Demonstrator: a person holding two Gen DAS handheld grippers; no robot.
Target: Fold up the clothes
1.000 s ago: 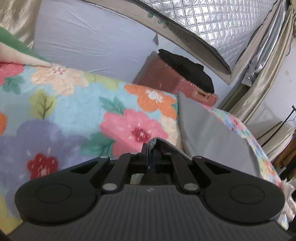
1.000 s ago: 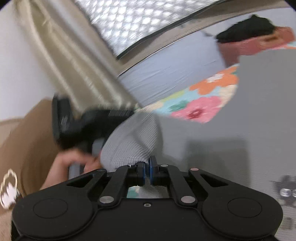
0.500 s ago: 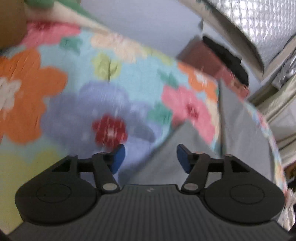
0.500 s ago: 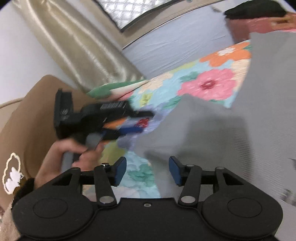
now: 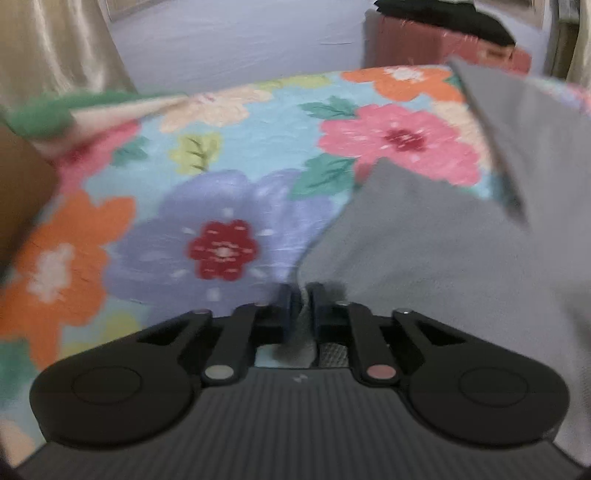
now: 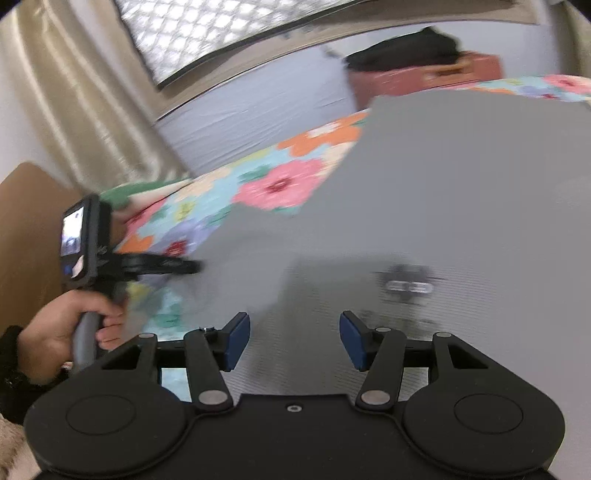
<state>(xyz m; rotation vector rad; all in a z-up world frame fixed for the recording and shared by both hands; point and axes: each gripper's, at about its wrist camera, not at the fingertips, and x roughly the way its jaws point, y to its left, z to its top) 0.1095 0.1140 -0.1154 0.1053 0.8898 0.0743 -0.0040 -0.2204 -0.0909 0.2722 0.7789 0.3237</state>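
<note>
A grey garment [image 6: 443,192] lies spread on a floral bedspread [image 5: 221,184]; it also shows in the left wrist view [image 5: 424,236], with one part folded over. My left gripper [image 5: 302,302] is shut on the grey garment's left edge, with cloth pinched between the blue pads. In the right wrist view the left gripper [image 6: 192,266] reaches the garment's left edge, held by a hand [image 6: 66,325]. My right gripper [image 6: 291,332] is open and empty, low over the garment near a dark printed logo [image 6: 406,286].
A reddish box [image 5: 443,44] with a black garment [image 5: 443,16] on top stands at the far side of the bed. A green and cream cloth [image 5: 81,110] lies at the left. Gold curtains [image 6: 85,99] and a quilted silver panel [image 6: 221,26] are behind.
Both grippers let go of the garment's fold half a second ago. Since then my left gripper has shut on the garment's left edge, and my right gripper has stayed open and moved over the garment.
</note>
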